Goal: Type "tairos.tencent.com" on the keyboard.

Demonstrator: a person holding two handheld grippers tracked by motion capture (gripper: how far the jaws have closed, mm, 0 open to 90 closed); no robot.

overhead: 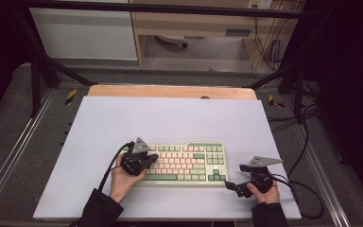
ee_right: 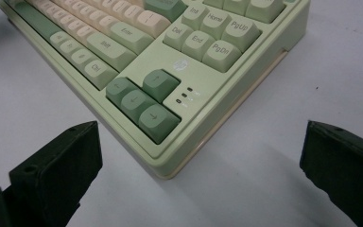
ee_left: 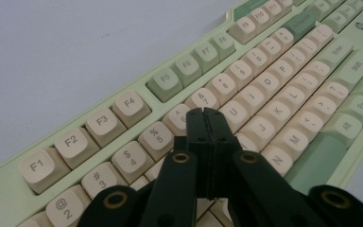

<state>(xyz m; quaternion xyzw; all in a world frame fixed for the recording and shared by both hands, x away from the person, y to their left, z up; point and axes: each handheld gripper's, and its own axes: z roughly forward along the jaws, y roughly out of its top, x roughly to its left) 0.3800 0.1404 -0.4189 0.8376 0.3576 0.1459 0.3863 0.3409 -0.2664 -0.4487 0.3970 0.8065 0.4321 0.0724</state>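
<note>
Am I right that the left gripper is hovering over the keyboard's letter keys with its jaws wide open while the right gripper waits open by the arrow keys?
Not quite. The left gripper has its jaws shut together over the keyboard, as the left gripper view shows. The right gripper is indeed open by the arrow keys.

A white table [overhead: 123, 123] carries a green-and-cream keyboard [overhead: 189, 163], lying flat near the front edge, right of centre.
</note>
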